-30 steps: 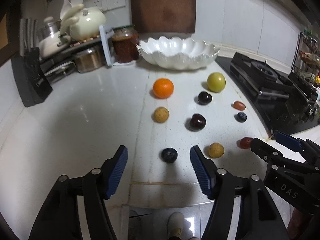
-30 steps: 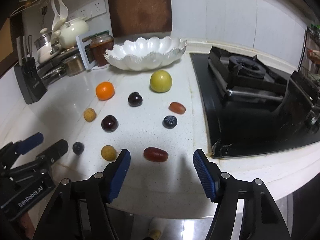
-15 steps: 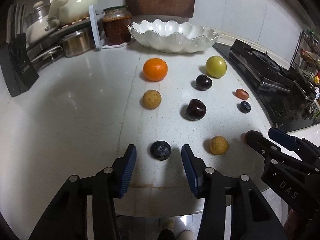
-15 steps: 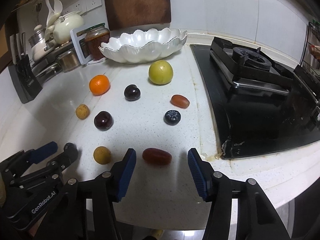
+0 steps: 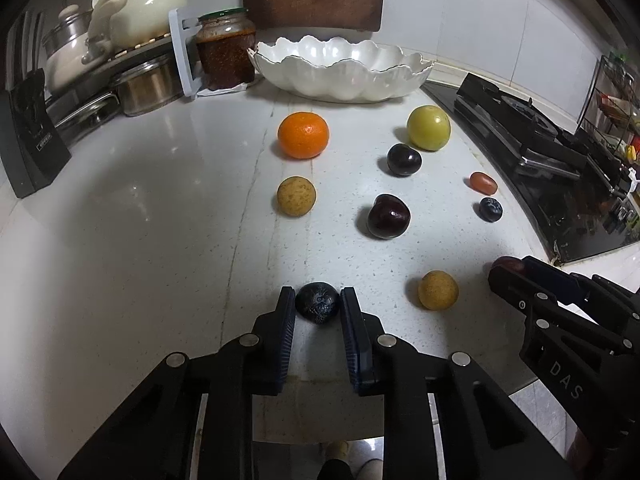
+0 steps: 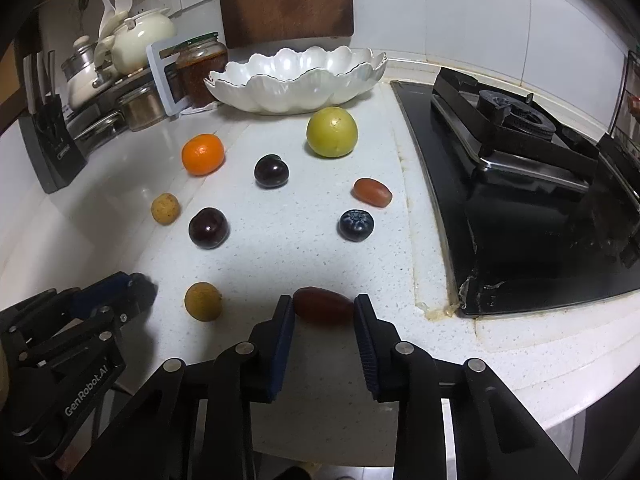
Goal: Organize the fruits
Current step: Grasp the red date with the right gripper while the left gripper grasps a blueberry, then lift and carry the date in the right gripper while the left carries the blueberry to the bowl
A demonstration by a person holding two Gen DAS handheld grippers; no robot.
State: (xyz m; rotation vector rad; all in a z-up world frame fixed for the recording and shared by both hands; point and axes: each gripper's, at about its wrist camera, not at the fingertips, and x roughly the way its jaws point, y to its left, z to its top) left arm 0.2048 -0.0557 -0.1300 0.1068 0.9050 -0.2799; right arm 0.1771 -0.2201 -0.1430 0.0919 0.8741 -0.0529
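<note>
The small, dark, round blueberry [image 5: 318, 303] lies near the front edge of the white speckled stone countertop [image 5: 160, 220], clamped between the blue-padded jaws of the left gripper [image 5: 318, 305], which have just been closing. The right gripper [image 6: 324, 307] has likewise been closing and now grips the oblong reddish-brown date-like fruit [image 6: 323, 305] at its two ends, also near the front edge. Both fruits are judged light, soft-skinned and easily bruised; the blueberry is smooth and may roll or squirt out, so it should be held across its widest girth with minimal pressure. The oblong fruit would likely sit more securely if held across its short axis. Behind them lie the remaining fruits, and beyond those stands the white scalloped ceramic bowl [image 5: 340, 76], the probable destination.
</note>
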